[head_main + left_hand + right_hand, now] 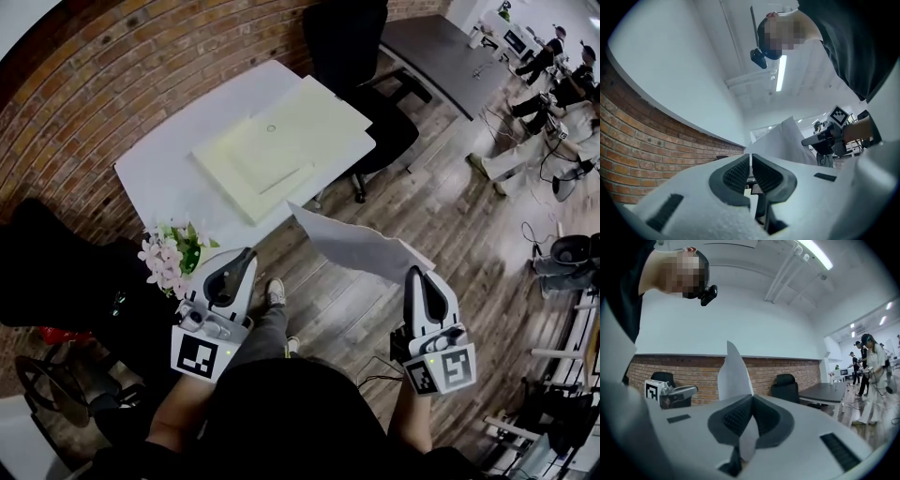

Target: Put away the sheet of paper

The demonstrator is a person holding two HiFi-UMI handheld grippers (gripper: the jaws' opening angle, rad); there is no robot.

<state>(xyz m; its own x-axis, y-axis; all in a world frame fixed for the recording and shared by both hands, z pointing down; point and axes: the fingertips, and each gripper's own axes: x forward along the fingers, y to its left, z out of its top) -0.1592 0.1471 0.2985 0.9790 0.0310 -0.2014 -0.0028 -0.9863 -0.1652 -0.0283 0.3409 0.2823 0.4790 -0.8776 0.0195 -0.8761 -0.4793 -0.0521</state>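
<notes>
The white sheet of paper (356, 246) hangs in the air over the wooden floor, below the white table (159, 169). My right gripper (417, 274) is shut on its lower right corner. In the right gripper view the sheet (733, 373) rises from between the shut pads of that gripper (751, 401). My left gripper (246, 255) is to the left of the sheet and apart from it. Its jaws (750, 161) are shut with nothing held. In the left gripper view the sheet (783, 140) stands beyond the jaws. A flat pale yellow folder-like stack (281, 145) lies on the table.
A bunch of pink flowers (173, 253) stands by the table's near corner, close to my left gripper. A black office chair (361, 56) sits behind the table, and a dark table (441, 52) stands further right. Other people (553, 66) and cables are at the far right. A brick wall (112, 75) runs behind.
</notes>
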